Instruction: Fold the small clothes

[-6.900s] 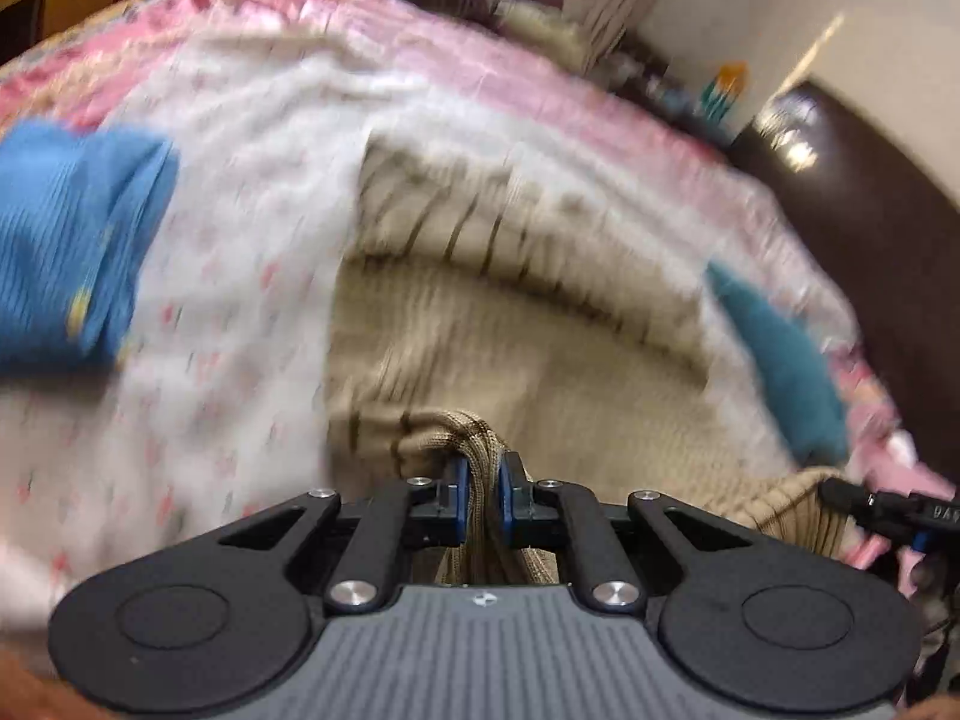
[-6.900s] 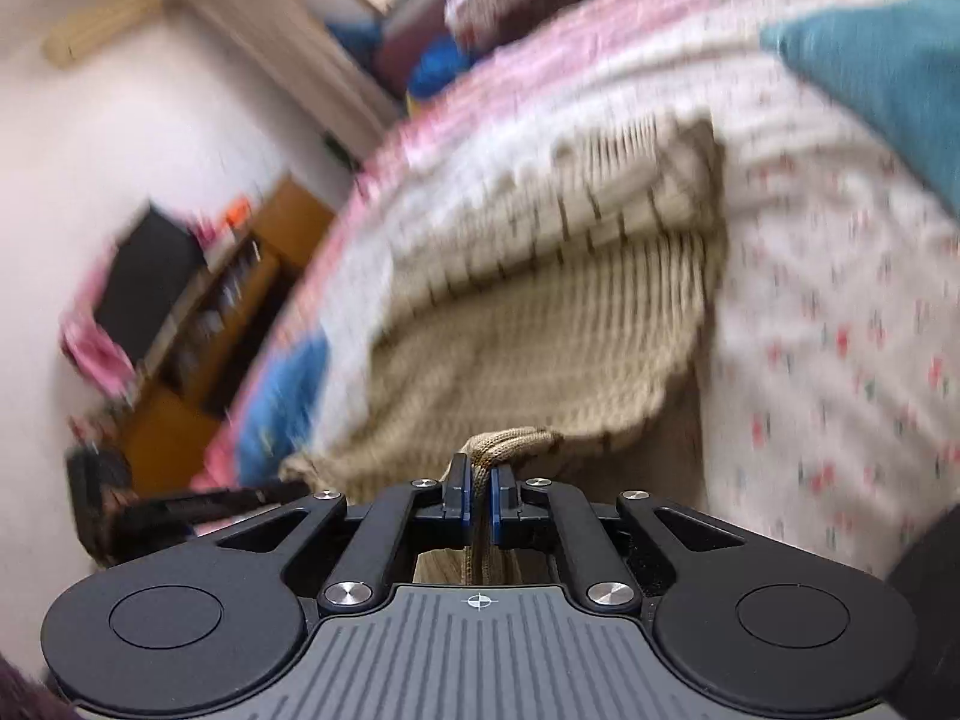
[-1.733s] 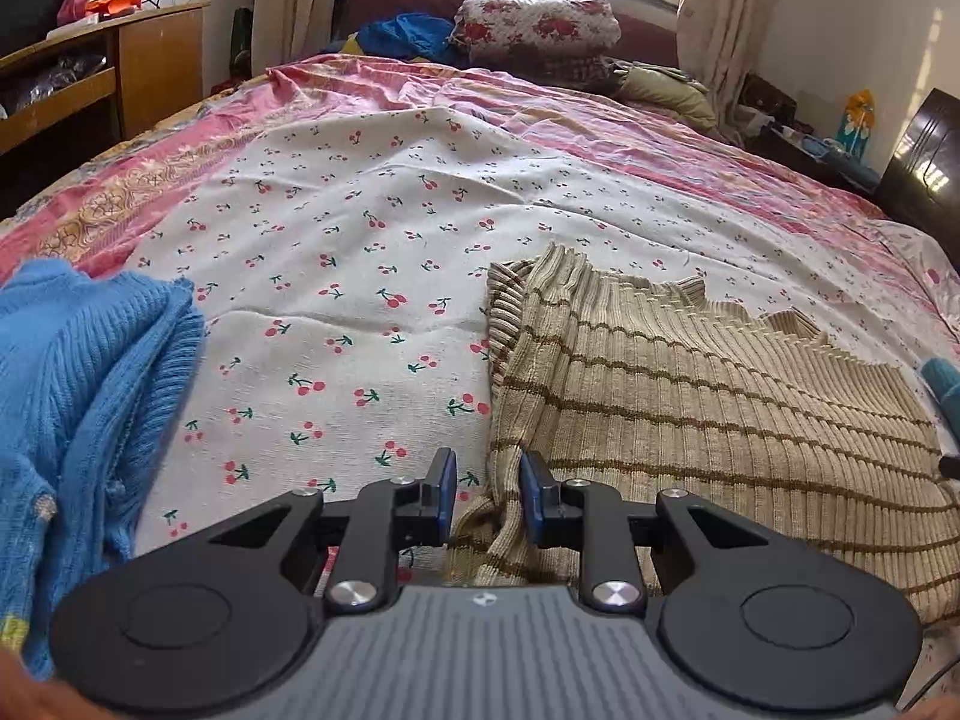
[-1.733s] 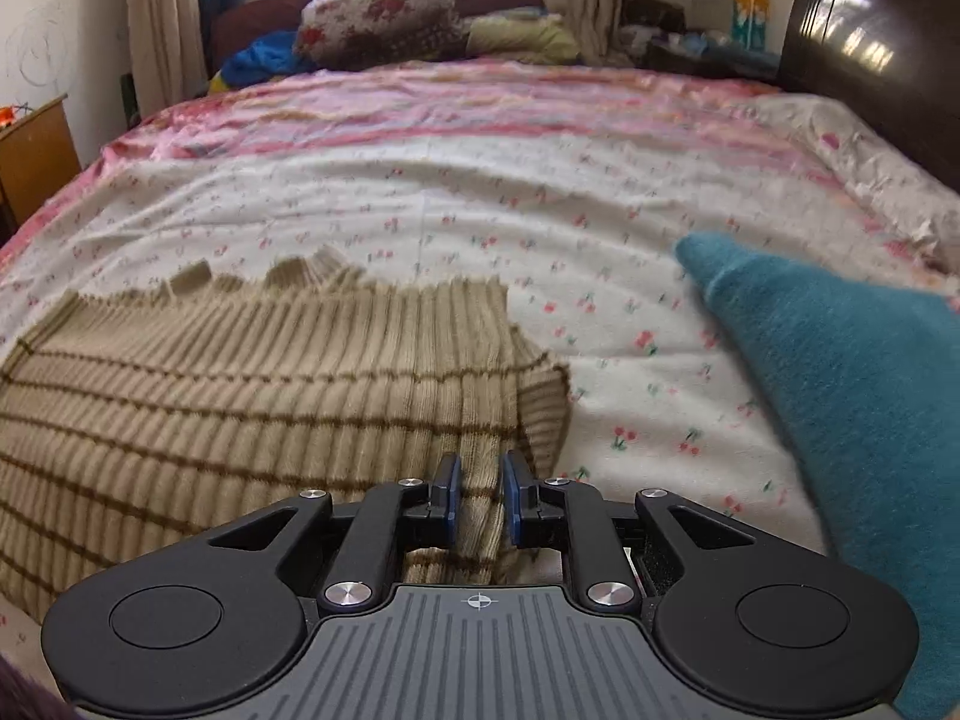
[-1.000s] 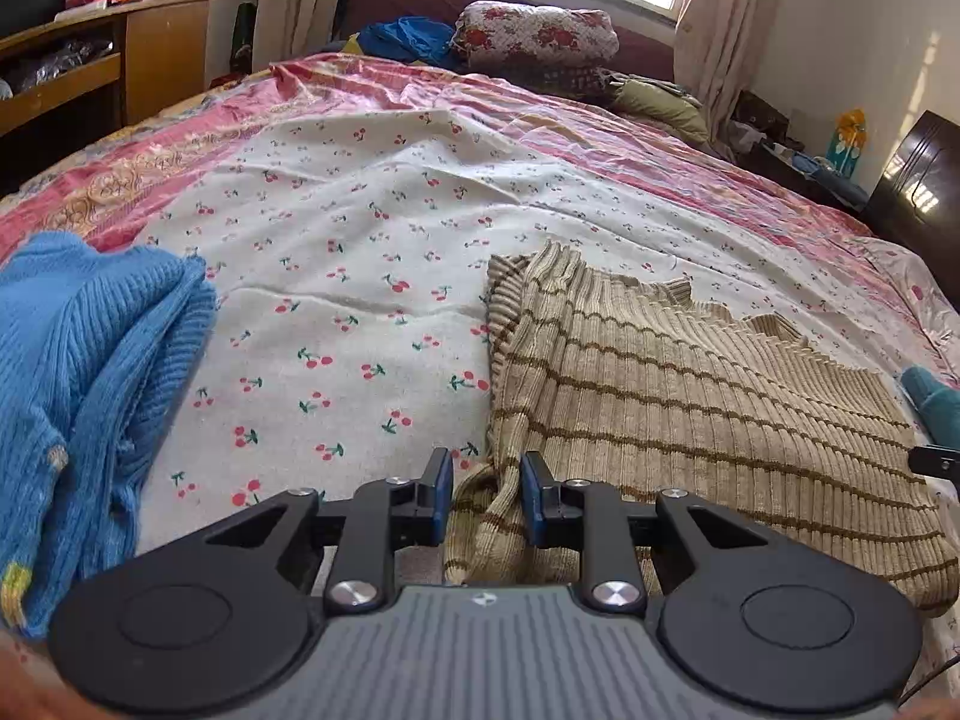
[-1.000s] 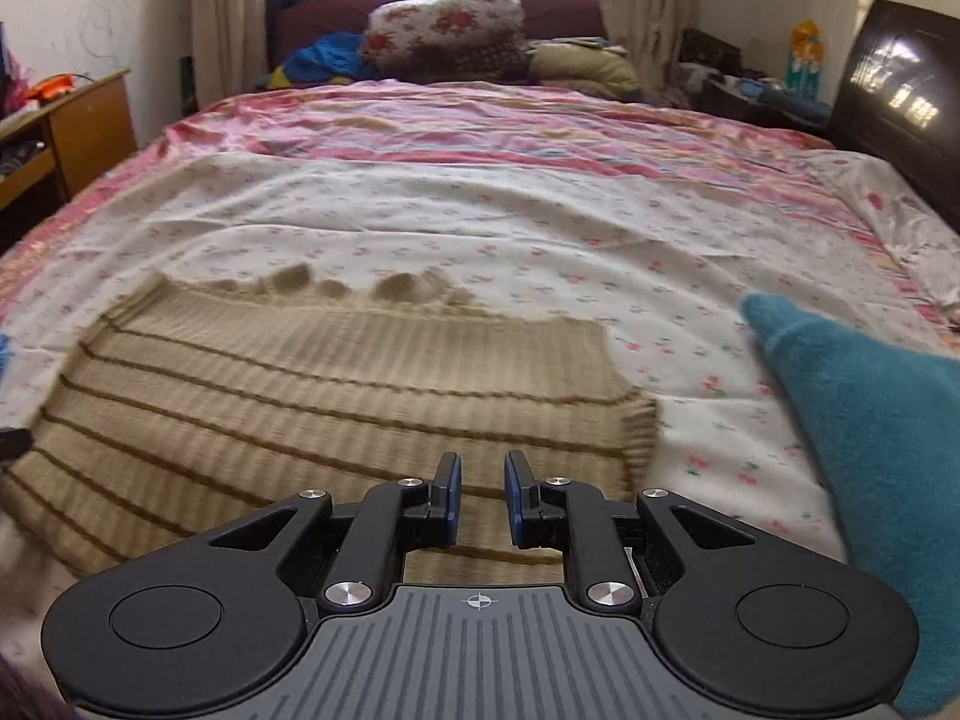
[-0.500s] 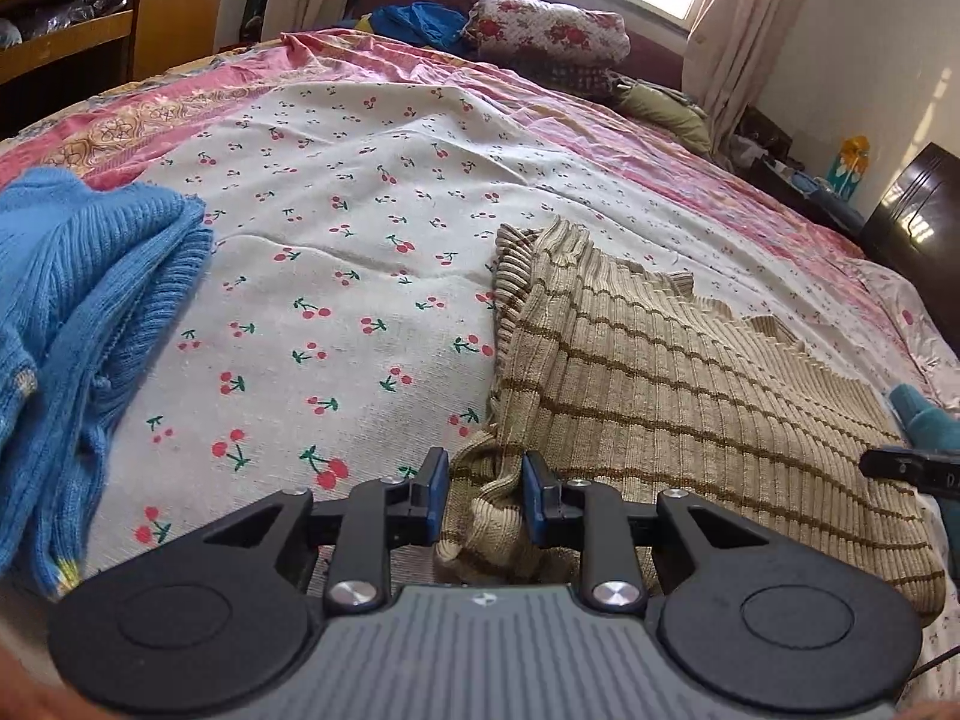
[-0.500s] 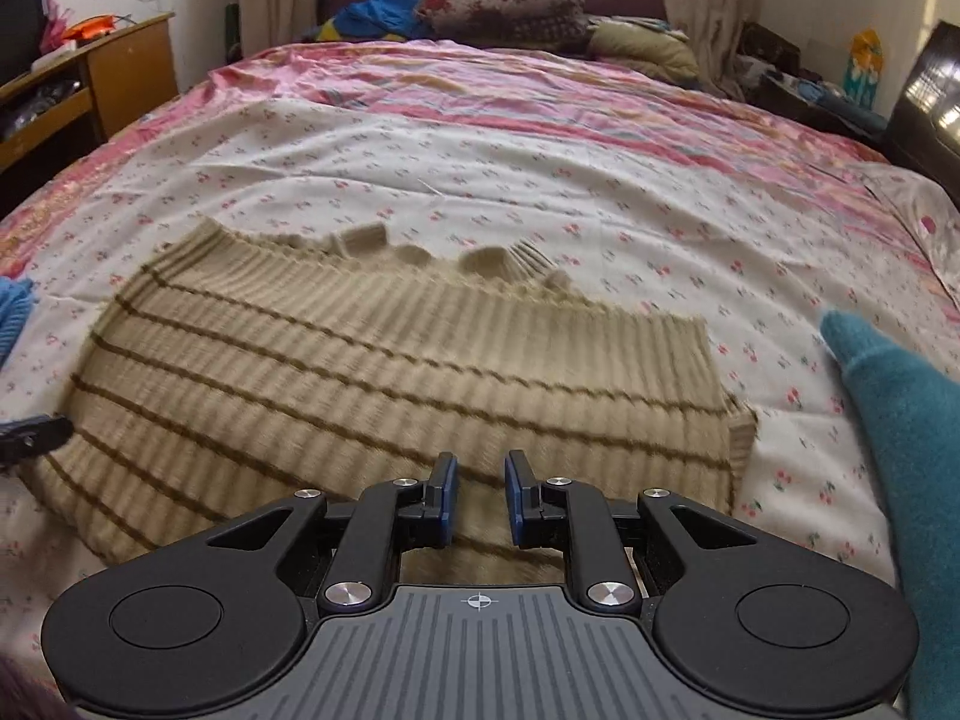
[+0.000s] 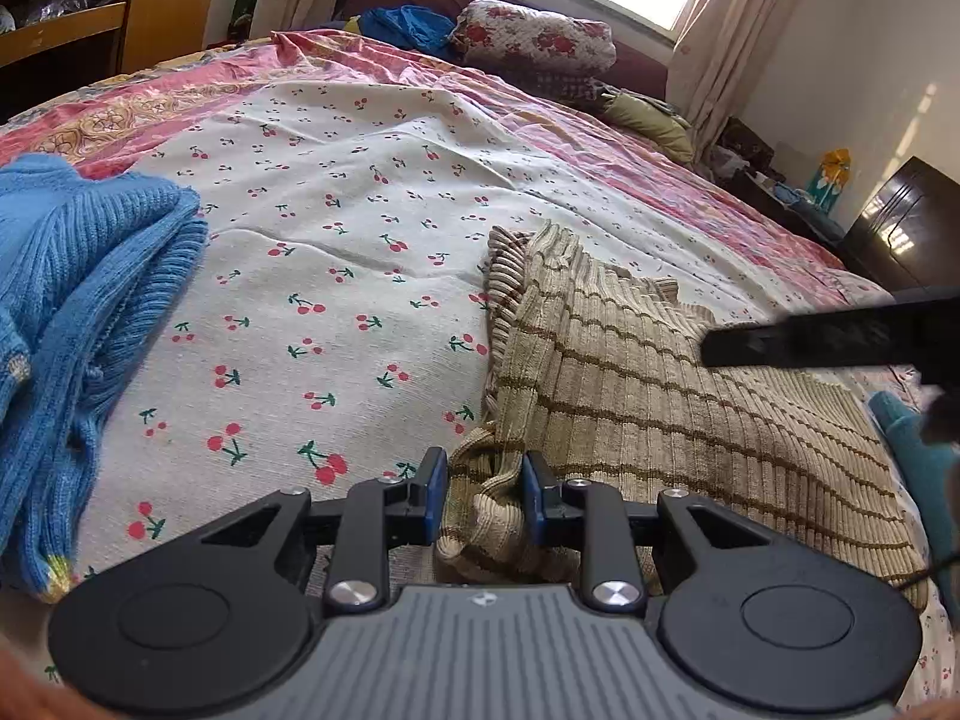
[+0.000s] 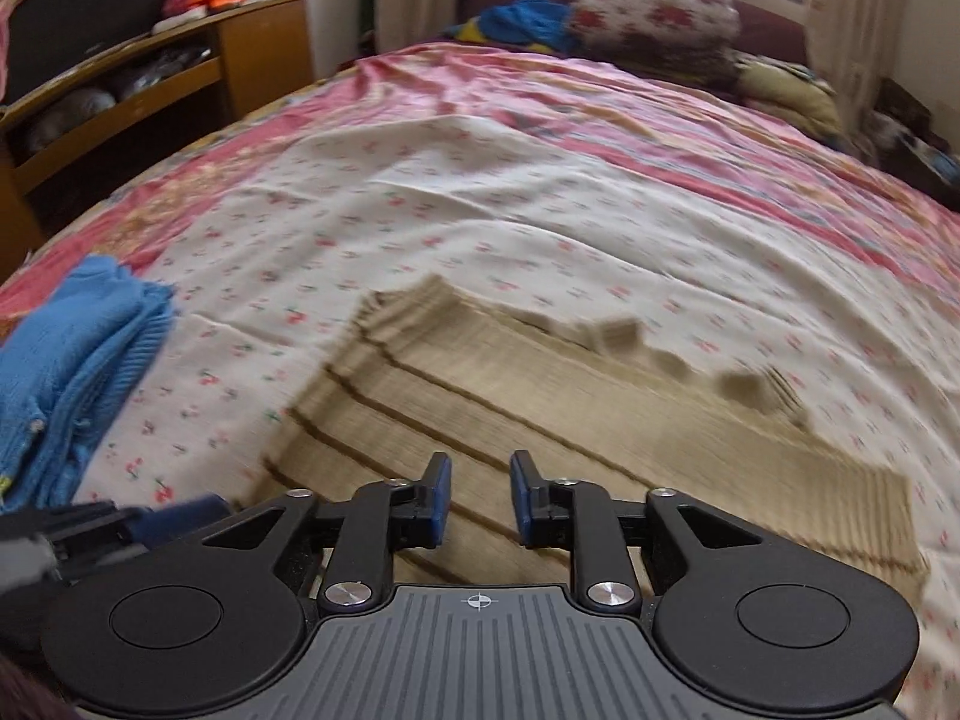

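Observation:
A beige knitted sweater with brown stripes (image 9: pixel 660 396) lies spread flat on the cherry-print sheet (image 9: pixel 336 252). My left gripper (image 9: pixel 485 498) sits at its near left corner. That corner is bunched loosely between the blue pads, which stand apart and do not squeeze it. My right gripper (image 10: pixel 480 498) hovers over the left half of the sweater (image 10: pixel 600 420). Its jaws are opening and nothing is between them. One of its black fingers (image 9: pixel 810 339) reaches in from the right in the left wrist view.
A blue knitted garment (image 9: pixel 78 300) lies heaped on the bed to the left (image 10: pixel 72 348). A teal cloth (image 9: pixel 918 456) is past the sweater's right edge. Pillows (image 9: pixel 534 36) lie at the far end. A wooden cabinet (image 10: pixel 150 78) stands left of the bed and a dark headboard (image 9: pixel 900 228) to its right.
My right gripper has swept left from the sweater's right edge to over its left half, and its jaws have widened. The left gripper has barely moved; the corner between its pads is more bunched.

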